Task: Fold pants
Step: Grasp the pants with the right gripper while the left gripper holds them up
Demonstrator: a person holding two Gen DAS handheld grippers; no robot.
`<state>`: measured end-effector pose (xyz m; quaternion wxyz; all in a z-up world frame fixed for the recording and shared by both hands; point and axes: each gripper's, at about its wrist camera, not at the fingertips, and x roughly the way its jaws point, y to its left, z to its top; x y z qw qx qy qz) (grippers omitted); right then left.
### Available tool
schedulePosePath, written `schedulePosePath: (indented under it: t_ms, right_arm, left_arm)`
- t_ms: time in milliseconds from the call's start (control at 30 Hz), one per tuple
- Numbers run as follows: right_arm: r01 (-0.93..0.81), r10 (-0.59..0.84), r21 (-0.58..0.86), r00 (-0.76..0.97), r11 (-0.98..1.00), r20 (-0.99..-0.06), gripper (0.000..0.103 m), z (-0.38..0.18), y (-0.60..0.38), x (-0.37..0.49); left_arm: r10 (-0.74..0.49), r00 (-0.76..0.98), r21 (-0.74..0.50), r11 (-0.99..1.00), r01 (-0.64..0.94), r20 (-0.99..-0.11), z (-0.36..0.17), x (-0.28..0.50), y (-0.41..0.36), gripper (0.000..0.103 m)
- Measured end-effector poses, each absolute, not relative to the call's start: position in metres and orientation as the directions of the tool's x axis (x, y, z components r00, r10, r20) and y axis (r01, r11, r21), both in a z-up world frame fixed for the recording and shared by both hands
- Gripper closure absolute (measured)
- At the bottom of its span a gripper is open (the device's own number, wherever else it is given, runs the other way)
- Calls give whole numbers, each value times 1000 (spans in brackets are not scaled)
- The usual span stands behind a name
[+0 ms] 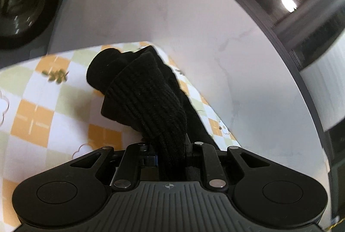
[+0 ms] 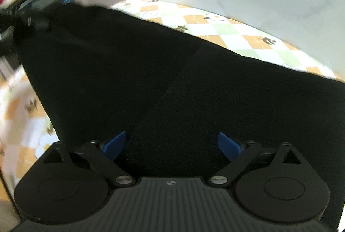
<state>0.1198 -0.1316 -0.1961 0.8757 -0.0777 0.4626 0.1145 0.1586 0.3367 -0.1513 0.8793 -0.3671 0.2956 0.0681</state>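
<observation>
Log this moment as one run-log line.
task: fold pants | left gripper: shut on black pants | right gripper: open over pants | surface: checkered cloth

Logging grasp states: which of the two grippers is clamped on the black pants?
The left gripper, shut on the black ribbed pants; the right gripper stands open.

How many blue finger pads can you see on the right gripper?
2: one blue pad left of the black pants, one right, spread apart on the right gripper.

Both wrist cams close, angled down, share pants (image 1: 146, 89), maybe cloth (image 2: 237, 29).
</observation>
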Motion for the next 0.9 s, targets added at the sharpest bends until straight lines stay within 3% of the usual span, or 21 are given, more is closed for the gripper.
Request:
schedulePosePath:
  t_ms: [133, 233, 267, 467, 667, 800, 900]
  right_arm:
    - [-287, 136, -36, 555, 957, -821, 5, -198, -128, 118]
    - [-291, 233, 74, 560, 954, -795, 18, -182, -150, 117]
    - [-280, 250, 100, 576, 955, -778, 17, -173, -160, 115]
    - [-90, 184, 173, 721, 981, -668, 16, -126, -257, 81]
    - [196, -3, 217, 749, 957, -663, 20, -123, -354, 36]
    - [291, -42, 256, 732, 922, -680, 23, -126, -385, 17]
    - [290, -29, 274, 734, 917, -679, 23, -125, -389, 6]
  left_arm:
    - [-103, 835, -550, 794, -259, -541, -121, 164, 315, 84]
    - [-132, 846, -464, 874, -147, -516, -90, 173, 281, 84]
    - [-149, 850, -428, 898, -96, -505, -79, 177, 266, 84]
    - [-356, 819, -238, 932, 274, -450, -38, 188, 154, 84]
    - [-547, 599, -157, 801, 577, -585, -82, 199, 27, 82]
    - [-524, 430, -137, 736, 663, -736, -134, 196, -24, 80]
    - [-504, 416, -122, 735, 667, -757, -140, 188, -28, 77]
